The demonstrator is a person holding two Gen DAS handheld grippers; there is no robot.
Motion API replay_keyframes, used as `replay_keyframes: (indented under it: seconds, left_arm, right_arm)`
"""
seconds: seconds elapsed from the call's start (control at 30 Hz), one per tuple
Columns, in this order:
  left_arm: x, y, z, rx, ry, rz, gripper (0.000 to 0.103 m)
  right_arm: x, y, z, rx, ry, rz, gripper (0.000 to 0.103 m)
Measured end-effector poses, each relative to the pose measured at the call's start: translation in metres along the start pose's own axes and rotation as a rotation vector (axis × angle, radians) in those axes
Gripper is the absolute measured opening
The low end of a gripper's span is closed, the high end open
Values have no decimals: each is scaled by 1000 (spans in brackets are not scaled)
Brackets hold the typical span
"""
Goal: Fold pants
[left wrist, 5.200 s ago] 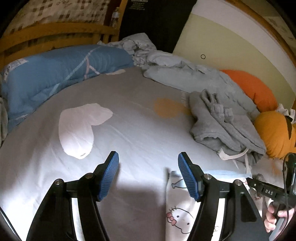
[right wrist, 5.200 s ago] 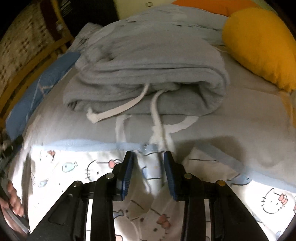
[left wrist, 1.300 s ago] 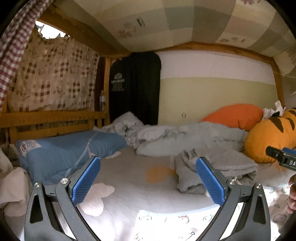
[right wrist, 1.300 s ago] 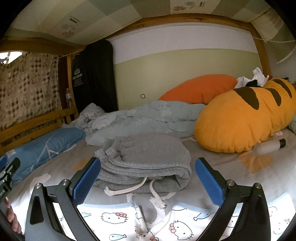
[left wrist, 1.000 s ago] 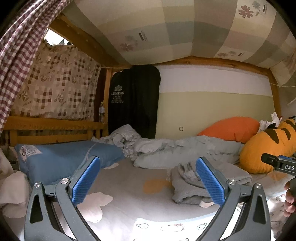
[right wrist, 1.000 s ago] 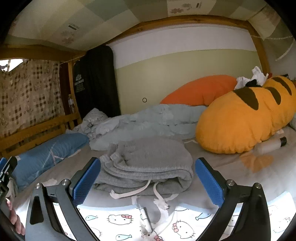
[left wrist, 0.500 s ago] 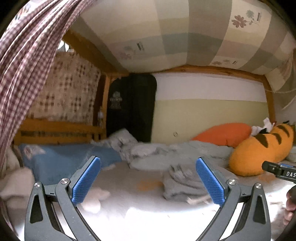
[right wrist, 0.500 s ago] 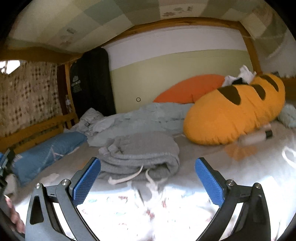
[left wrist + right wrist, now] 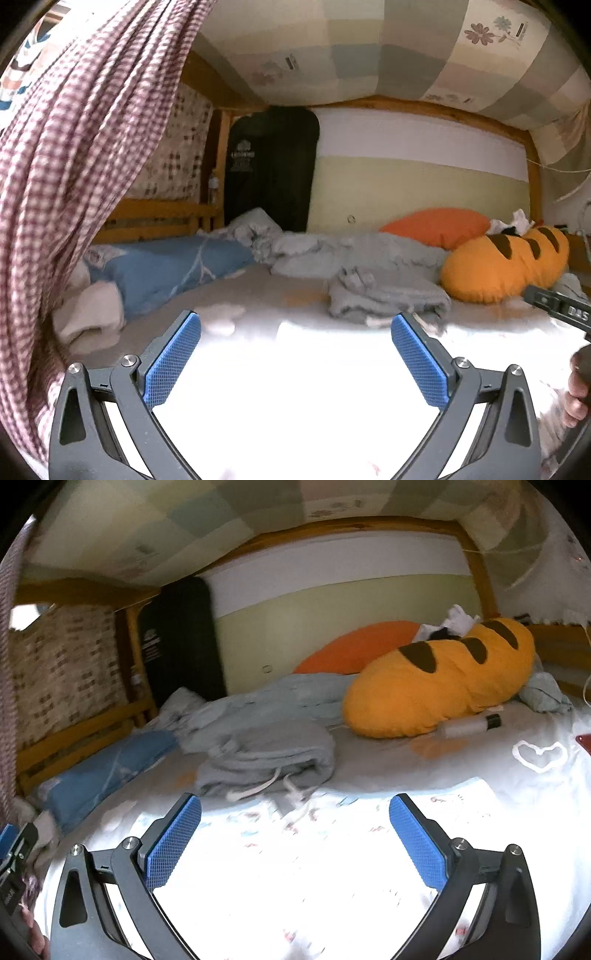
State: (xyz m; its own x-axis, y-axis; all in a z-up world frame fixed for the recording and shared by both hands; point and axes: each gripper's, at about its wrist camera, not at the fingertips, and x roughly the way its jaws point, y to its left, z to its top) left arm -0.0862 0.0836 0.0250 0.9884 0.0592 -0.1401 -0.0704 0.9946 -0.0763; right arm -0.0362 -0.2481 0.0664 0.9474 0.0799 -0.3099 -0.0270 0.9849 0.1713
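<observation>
Grey pants [image 9: 266,755] lie folded in a compact bundle on the bed [image 9: 424,771], white drawstrings trailing toward the camera, just beside a crumpled pale-blue blanket [image 9: 258,701] and near an orange striped plush pillow [image 9: 439,686]; a blue pillow [image 9: 173,269] rests by the wooden rail. The left gripper [image 9: 295,358] and the right gripper [image 9: 294,838] hover above the brightly lit sheet, well short of the pants, jaws spread wide and holding nothing; a checked curtain [image 9: 74,155] hangs at left.

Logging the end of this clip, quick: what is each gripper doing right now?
Left gripper: open, holding nothing.
Right gripper: open, holding nothing; folded grey pants lie ahead.
</observation>
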Motion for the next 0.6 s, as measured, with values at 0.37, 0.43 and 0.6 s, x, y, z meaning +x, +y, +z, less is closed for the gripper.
replay_keyframes:
  seconds: [0.37, 0.43, 0.6]
  left_arm:
    - [-73, 6, -7, 35, -39, 43, 102]
    - [-82, 11, -7, 36, -49, 59, 102]
    - [-94, 31, 0, -37, -65, 37, 102]
  right_arm:
    - [-60, 90, -59, -270, 92, 115, 102]
    - [-68, 93, -75, -271, 125, 144, 102]
    - [-75, 92, -108, -268, 198, 183, 101]
